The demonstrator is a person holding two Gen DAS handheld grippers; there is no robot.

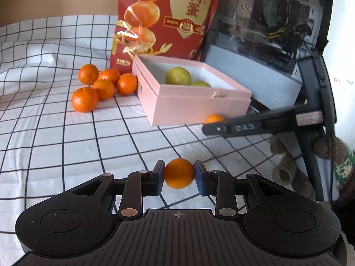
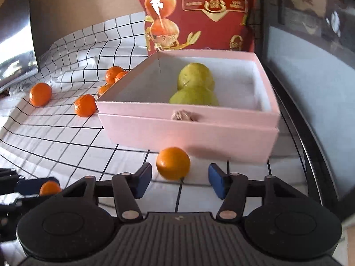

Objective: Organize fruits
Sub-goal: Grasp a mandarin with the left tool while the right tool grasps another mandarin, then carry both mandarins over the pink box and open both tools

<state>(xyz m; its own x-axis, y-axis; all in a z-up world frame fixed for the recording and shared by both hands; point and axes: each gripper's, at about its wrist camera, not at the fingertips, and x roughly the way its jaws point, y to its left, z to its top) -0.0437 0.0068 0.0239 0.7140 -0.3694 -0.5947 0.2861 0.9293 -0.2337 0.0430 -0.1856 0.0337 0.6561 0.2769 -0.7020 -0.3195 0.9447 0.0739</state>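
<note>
My left gripper [image 1: 179, 169] is shut on a small orange mandarin [image 1: 179, 173], held above the checked cloth. In the right wrist view this mandarin [image 2: 50, 188] shows at the lower left between blue pads. My right gripper [image 2: 180, 174] stands open just in front of the pink box [image 2: 188, 133]. A loose mandarin [image 2: 173, 163] lies on the cloth between its fingers, and the pads do not touch it. The left wrist view shows one right finger [image 1: 233, 128] beside that mandarin [image 1: 214, 118]. Two green fruits [image 2: 195, 77] lie inside the box.
Several mandarins [image 1: 104, 88] lie in a cluster left of the pink box [image 1: 199, 104], and one [image 2: 40, 94] sits further left. A tall red snack bag [image 1: 168, 17] stands behind the box. A dark glass-sided case [image 1: 255, 33] borders the right.
</note>
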